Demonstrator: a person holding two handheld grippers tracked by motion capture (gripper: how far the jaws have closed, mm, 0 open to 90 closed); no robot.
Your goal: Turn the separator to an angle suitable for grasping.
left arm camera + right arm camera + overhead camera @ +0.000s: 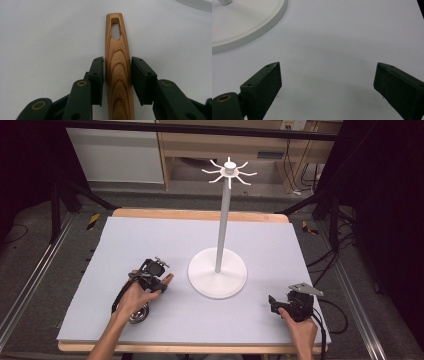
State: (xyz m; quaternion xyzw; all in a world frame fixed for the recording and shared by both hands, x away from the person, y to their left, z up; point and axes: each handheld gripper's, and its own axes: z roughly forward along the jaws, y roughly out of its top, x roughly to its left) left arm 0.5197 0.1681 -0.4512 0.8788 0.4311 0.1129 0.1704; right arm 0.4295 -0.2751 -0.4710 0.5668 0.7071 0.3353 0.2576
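High view: grey mat (150, 240) covers wooden table (200, 214).

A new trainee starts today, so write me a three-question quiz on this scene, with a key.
1. True or false: the right gripper has its jaws closed on the white stand.
2. What lies between the jaws of the left gripper? A) a wooden handle B) a white cup C) a cable
3. What is cut through the far end of that handle?

Key:
1. False. Its jaws stand wide open over the mat, beside the stand's base.
2. A.
3. A slot-shaped hole.
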